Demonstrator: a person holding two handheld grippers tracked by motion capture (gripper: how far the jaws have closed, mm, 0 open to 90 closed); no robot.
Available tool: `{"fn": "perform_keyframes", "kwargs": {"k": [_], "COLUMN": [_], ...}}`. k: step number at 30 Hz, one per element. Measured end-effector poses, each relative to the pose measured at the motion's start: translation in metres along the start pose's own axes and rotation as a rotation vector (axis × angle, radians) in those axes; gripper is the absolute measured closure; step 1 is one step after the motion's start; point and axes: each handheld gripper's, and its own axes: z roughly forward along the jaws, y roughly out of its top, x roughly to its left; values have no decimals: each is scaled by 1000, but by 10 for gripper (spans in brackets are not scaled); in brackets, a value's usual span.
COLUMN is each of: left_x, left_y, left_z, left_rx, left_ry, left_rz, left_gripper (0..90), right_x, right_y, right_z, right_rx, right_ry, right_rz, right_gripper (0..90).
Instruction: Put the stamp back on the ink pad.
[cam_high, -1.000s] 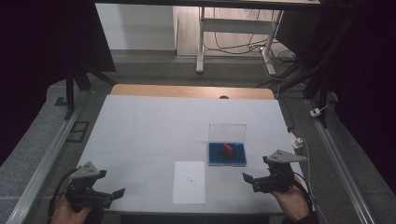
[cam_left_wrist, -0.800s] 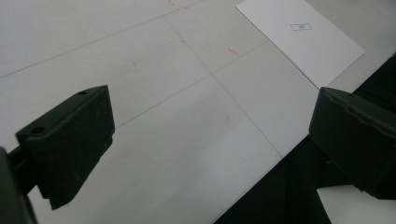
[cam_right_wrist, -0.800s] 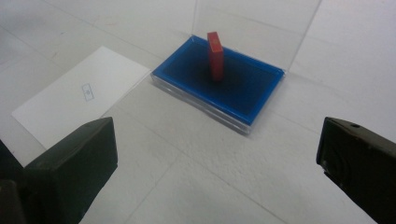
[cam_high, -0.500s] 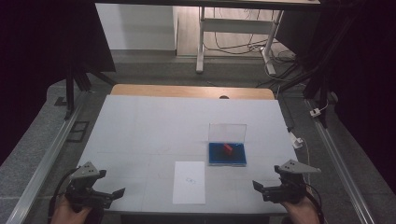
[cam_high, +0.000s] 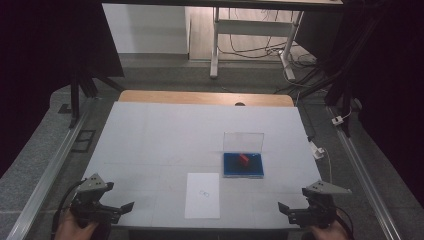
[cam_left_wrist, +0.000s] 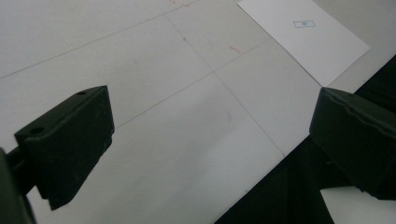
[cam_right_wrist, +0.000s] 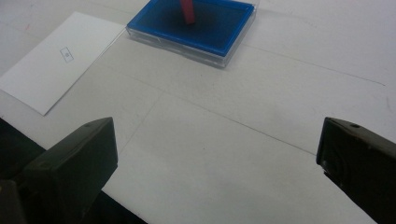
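Stamp (cam_high: 243, 158) sits in ink pad (cam_high: 243, 165); paper (cam_high: 202, 195) at its 7 o'clock bears mark; both grippers' jaws apart, empty—likely finished.

Right gripper (cam_high: 292, 212) drawn back from beside the blue ink-pad case (cam_high: 243, 165) toward the table's near edge (cam_high: 240, 227), now well apart from it. Jaws wide, empty. Holding hand slid partly off frame.
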Motion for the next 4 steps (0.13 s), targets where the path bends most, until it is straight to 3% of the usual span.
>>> {"fn": "perform_keyframes", "kwargs": {"k": [4], "left_x": [0], "left_y": [1], "left_z": [0], "left_rx": [-3], "left_ry": [-2], "left_rz": [-3], "left_gripper": [7], "right_x": [1], "right_y": [0], "right_z": [2], "right_rx": [17], "right_ry": [-9], "right_rz": [-13], "right_gripper": [0]}}
